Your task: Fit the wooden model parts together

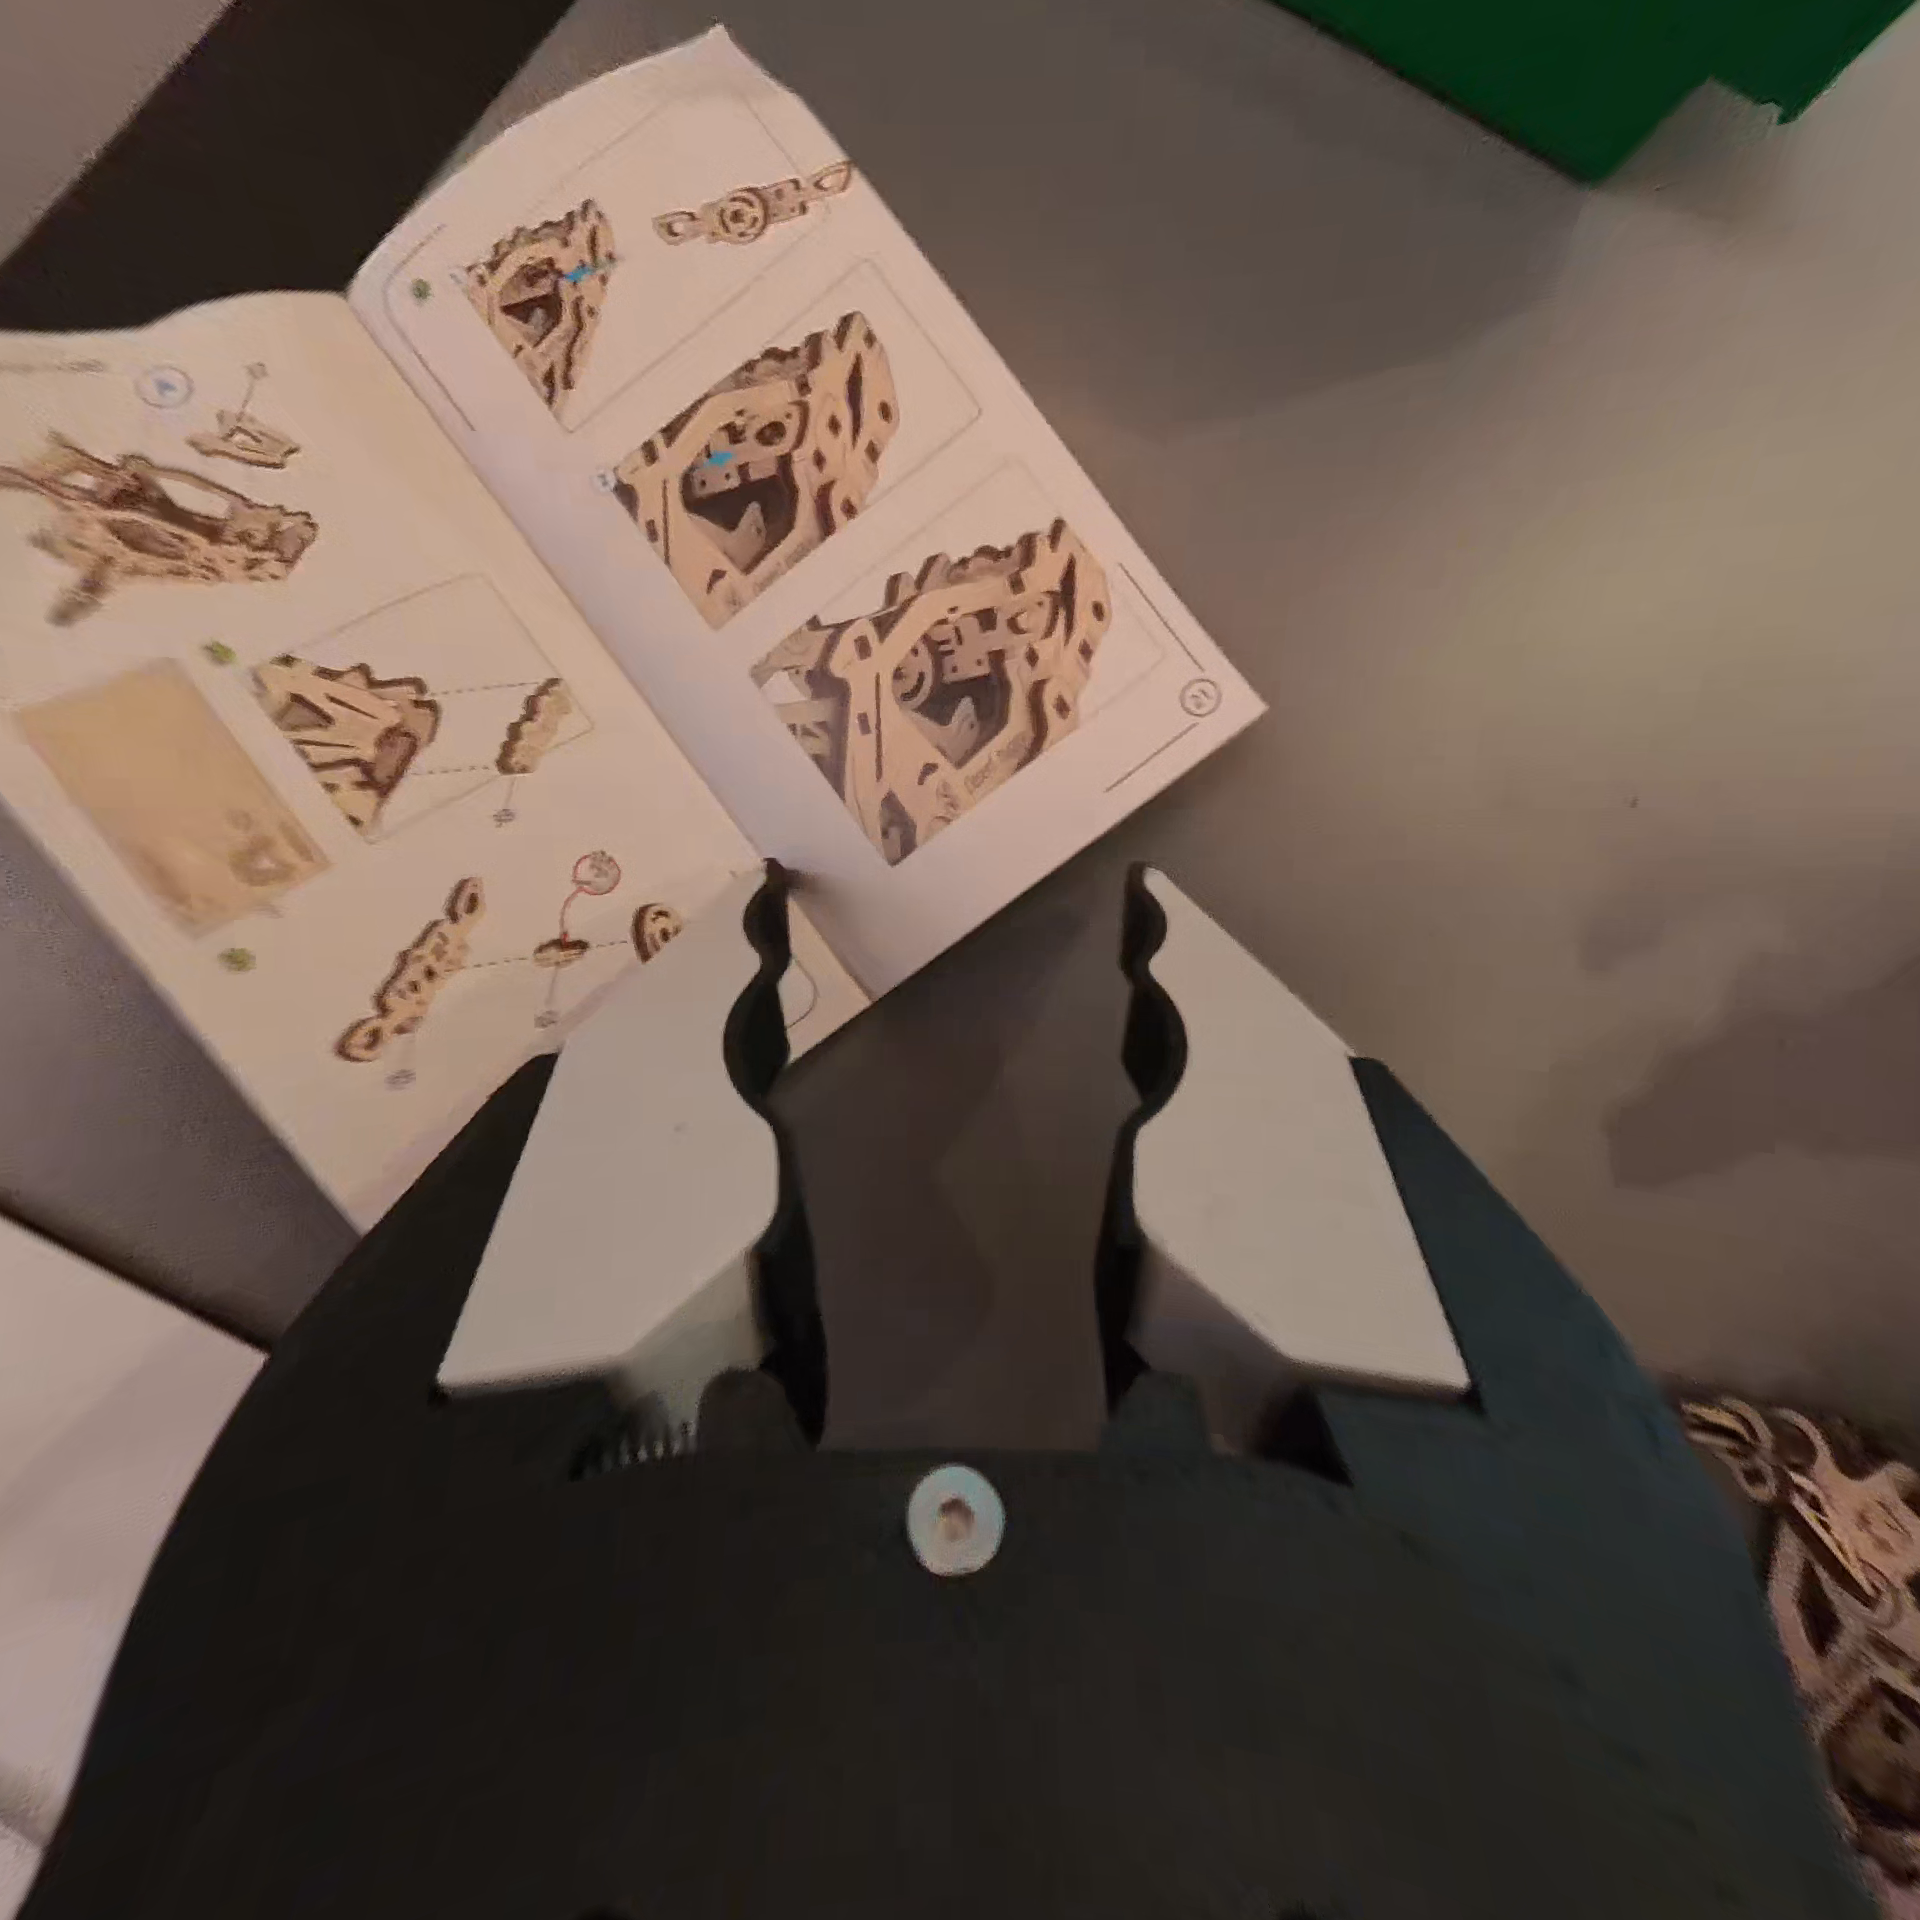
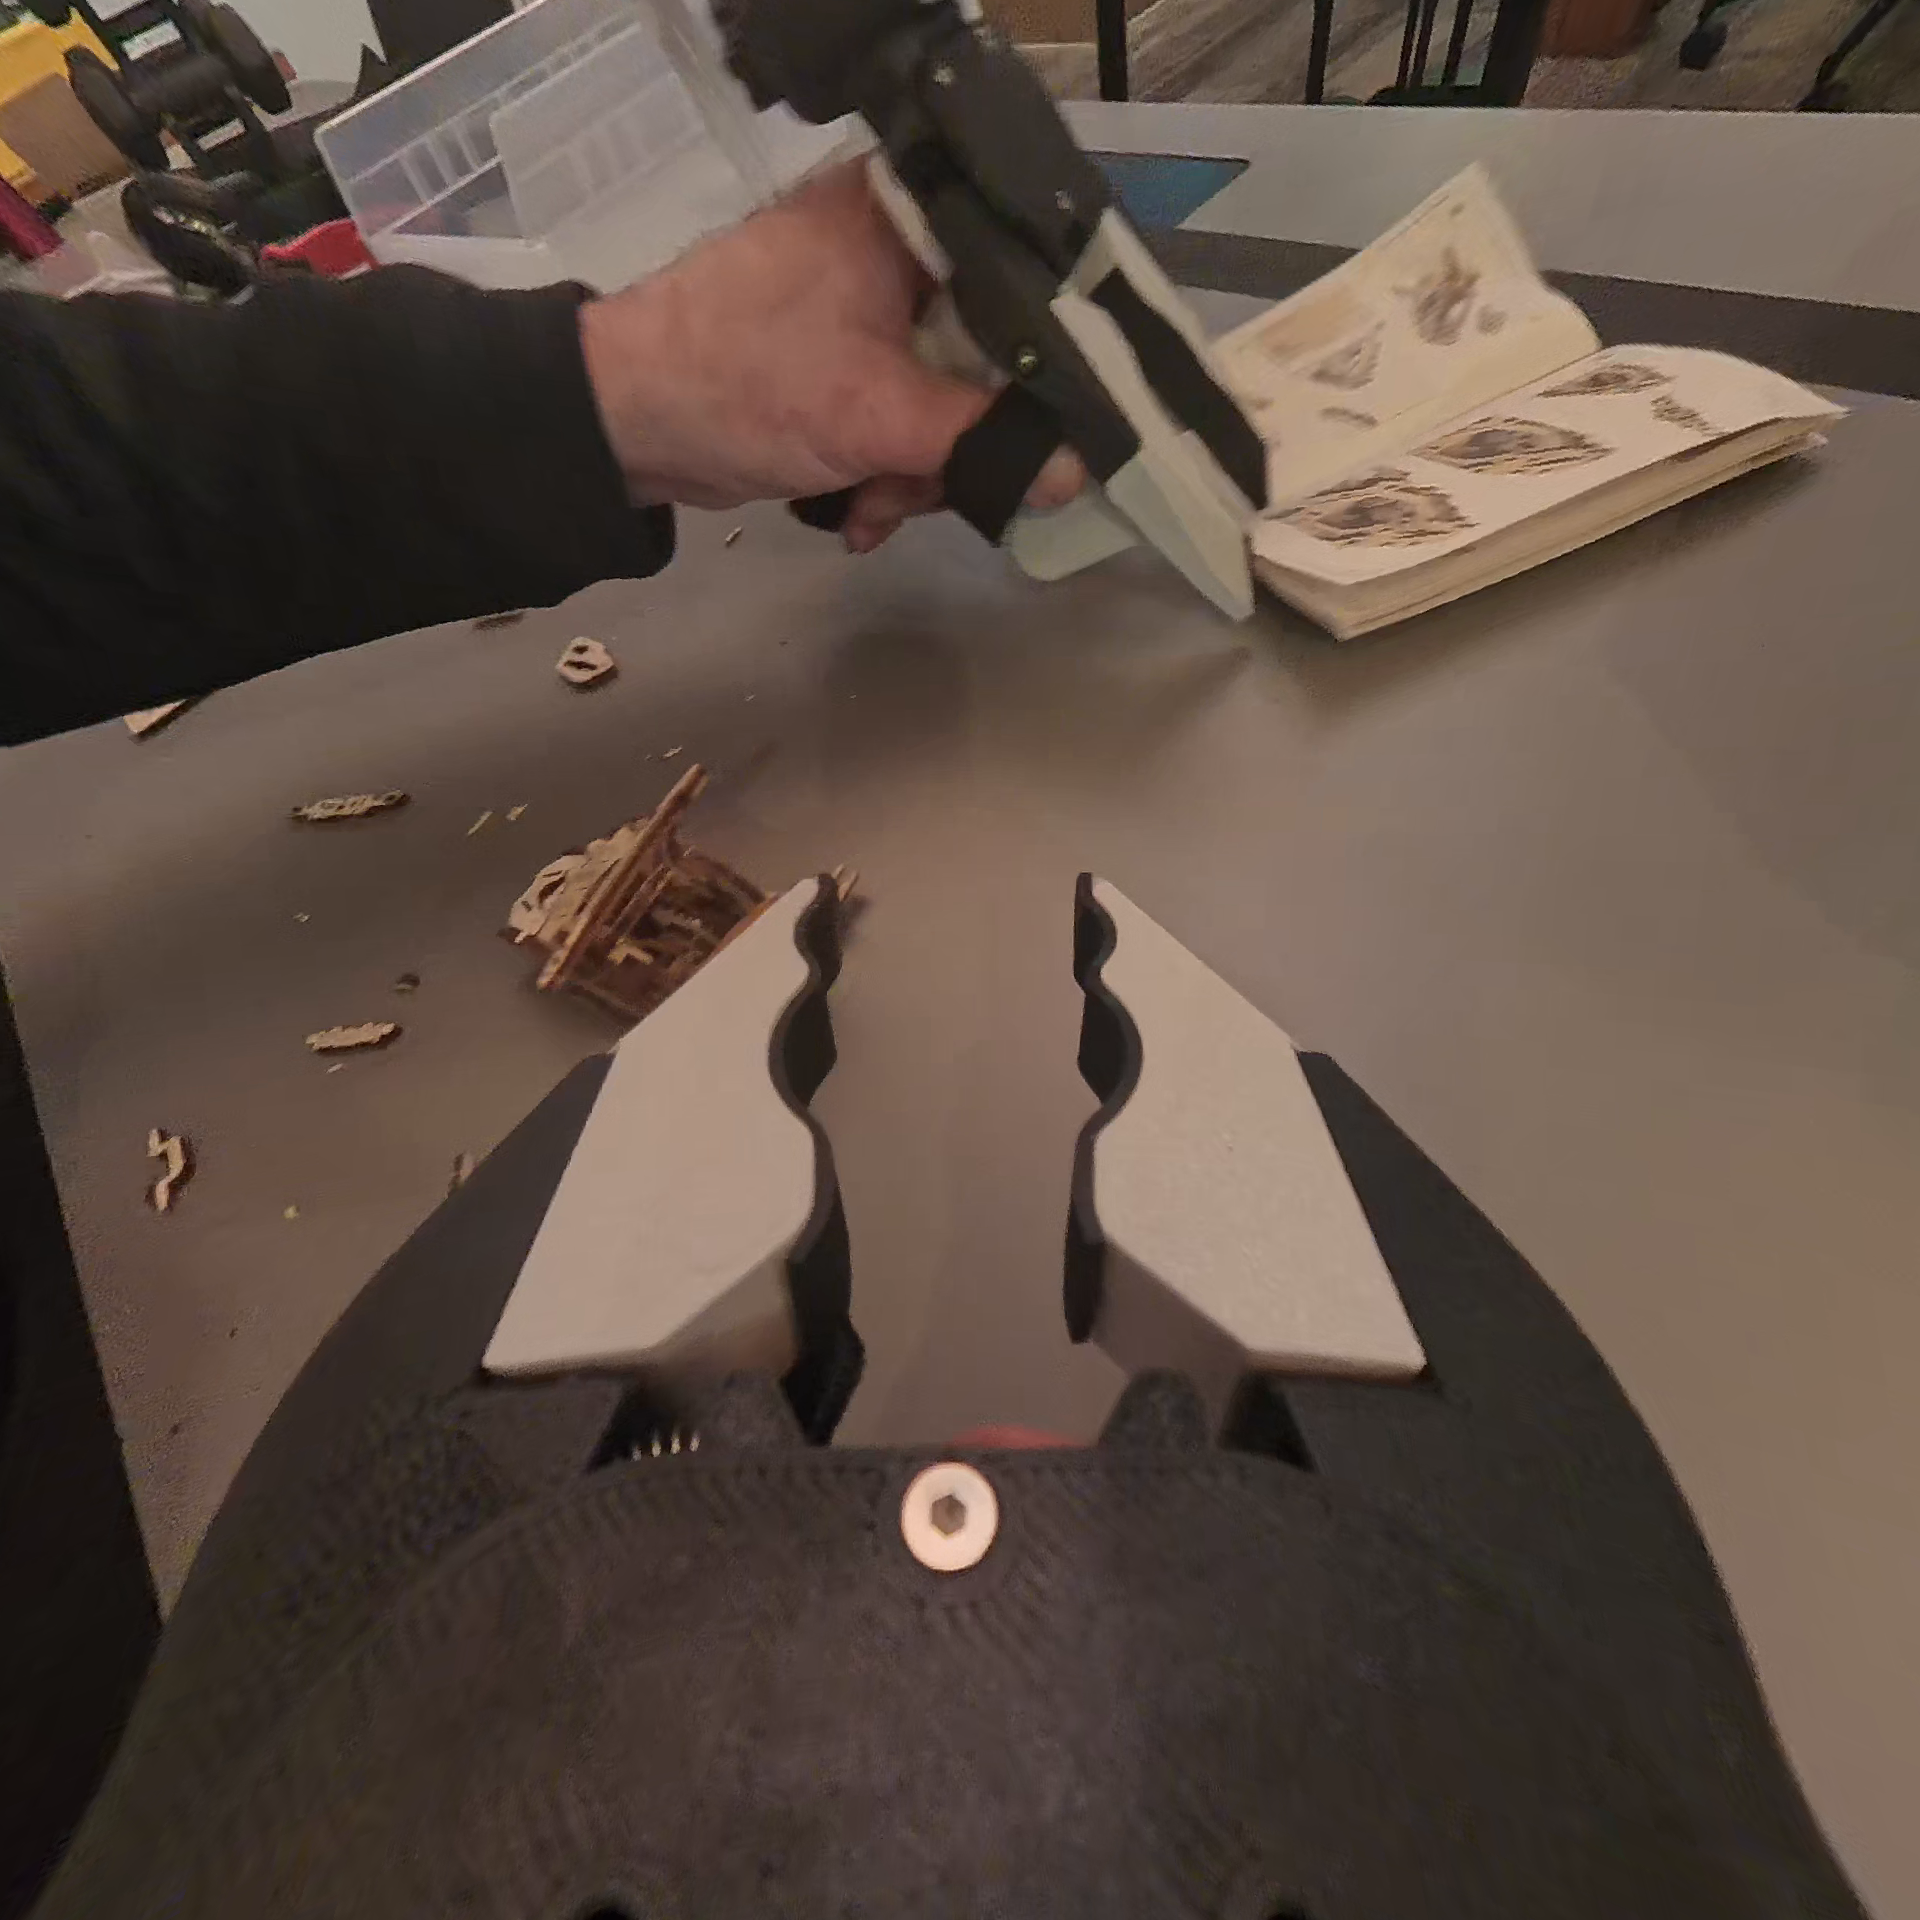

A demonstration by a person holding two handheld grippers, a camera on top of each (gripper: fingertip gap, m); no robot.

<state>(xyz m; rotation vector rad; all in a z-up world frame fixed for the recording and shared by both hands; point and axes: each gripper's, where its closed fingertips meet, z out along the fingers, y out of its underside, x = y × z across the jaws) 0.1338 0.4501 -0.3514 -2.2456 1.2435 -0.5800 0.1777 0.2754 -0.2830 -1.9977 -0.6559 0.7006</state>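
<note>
A half-built wooden model (image 2: 634, 914) lies on the grey table (image 2: 1455, 935), just left of my right gripper (image 2: 951, 894), which is open and empty above the table. The model's edge shows at the lower right of the left wrist view (image 1: 1839, 1600). Several small loose wooden parts (image 2: 353, 805) lie to its left. My left gripper (image 1: 956, 883) is open and empty, held over the near edge of an open instruction booklet (image 1: 623, 582). In the right wrist view a hand holds the left gripper (image 2: 1236, 582) at the booklet (image 2: 1538, 457).
A clear plastic bin (image 2: 540, 156) stands at the back left of the table. A green box (image 1: 1621, 73) sits beyond the booklet. A dark sleeve (image 2: 291, 488) reaches across from the left. A white sheet (image 1: 83, 1403) lies at the left edge.
</note>
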